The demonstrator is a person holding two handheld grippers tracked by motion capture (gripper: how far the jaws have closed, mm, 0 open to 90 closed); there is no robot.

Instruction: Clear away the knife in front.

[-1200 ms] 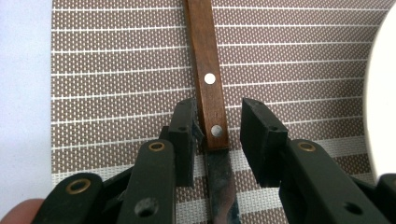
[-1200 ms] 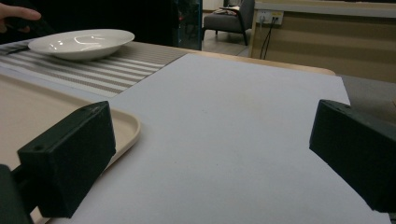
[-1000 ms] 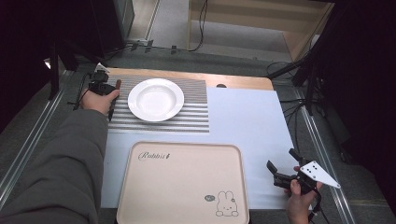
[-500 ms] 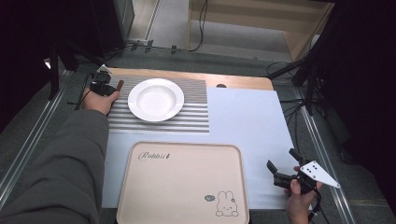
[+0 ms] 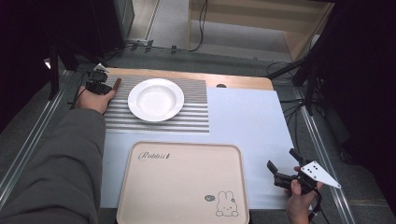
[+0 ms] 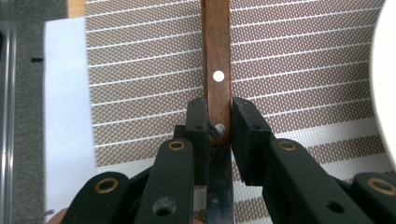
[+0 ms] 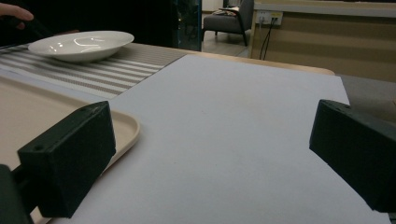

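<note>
Your tray waits at the table's near edge. The plate sits on the striped mat. At the mat's far left corner, your left gripper pinches the knife by its wooden handle, probably for lifting. Your right gripper rests spread.

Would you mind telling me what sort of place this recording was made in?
Probably an office or lab room with a table dressed as a dining spot: a white plate on a striped placemat, a rabbit-print tray, and cables trailing over the floor beyond.
</note>
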